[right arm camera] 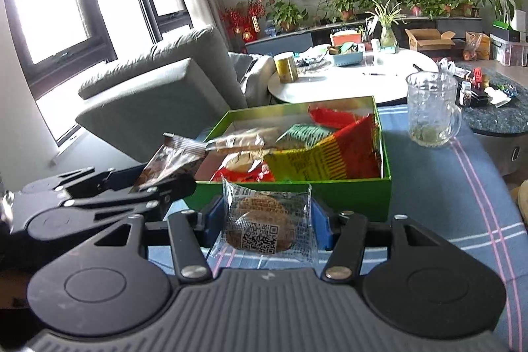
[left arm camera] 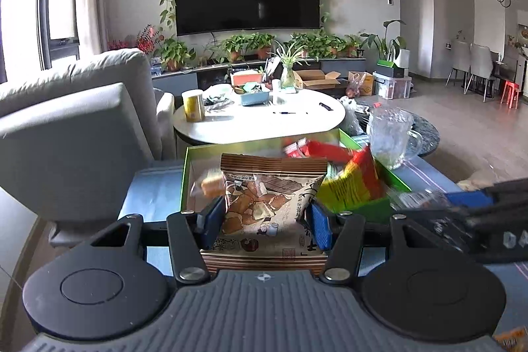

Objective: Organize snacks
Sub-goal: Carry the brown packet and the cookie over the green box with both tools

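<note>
Both packets are mid-carry toward the green box (right arm camera: pixel 349 197) — left gripper (left arm camera: pixel 264 220) clenched on the brown snack bag (left arm camera: pixel 264 203), right gripper (right arm camera: pixel 264 220) grasping the clear-wrapped cookie (right arm camera: pixel 264 220) — next they need dropping inside.

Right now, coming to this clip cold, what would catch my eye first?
The green box on the blue plaid cloth, crammed with bright red and yellow snack packets, dominates the middle. In front of it each tool holds a snack: the left tool a brown striped bag, the right tool a clear-wrapped cookie. A glass mug stands right of the box.
</note>
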A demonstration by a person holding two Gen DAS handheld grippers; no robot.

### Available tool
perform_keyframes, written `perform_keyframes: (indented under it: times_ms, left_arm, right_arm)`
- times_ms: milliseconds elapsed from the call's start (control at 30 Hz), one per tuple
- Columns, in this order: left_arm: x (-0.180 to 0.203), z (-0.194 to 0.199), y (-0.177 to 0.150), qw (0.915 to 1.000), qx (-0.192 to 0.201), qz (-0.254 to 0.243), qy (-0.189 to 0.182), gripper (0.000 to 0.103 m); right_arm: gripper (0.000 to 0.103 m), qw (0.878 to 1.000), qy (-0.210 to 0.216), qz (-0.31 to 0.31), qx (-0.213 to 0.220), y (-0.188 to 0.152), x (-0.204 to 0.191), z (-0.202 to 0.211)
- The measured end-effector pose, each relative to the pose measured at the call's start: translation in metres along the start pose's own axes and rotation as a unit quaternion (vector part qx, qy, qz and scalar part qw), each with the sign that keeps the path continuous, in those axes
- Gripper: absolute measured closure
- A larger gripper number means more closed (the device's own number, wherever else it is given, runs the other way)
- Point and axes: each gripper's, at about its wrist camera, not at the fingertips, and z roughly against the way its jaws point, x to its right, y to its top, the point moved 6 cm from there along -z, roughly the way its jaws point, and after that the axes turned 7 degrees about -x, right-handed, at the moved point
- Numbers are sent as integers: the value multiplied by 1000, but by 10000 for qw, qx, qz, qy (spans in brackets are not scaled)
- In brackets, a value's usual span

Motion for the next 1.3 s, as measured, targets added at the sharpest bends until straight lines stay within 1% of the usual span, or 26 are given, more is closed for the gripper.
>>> perform_keyframes:
  times_ms: [200,400,600,800,1200,1300]
  left_arm:
    - [1,-18,18,10000,-9,-36,48,52]
    - [4,-29,25,9998,-15,-136,113,52]
    - [3,-43,34,9999,-7,-69,134,52]
    - [5,-59,44,9997,0,-142,178,52]
    - [-6,-92,43,9992,-237,-105,291,52]
    - [-7,-96,43,9992,-243,-134,292,52]
  right_arm:
    - [27,9998,-87,-135,92,7,13,3]
    - [27,9996,-140,-220,138,15,23,0]
    - [27,9995,-127,-265,130,19,27,-6]
    - [27,9993,-126,-338,71,19,33,-13]
    - [27,9990,-164,-413,-23,22,39,-25]
    - [27,9990,-163,-422,-31,23,39,-27]
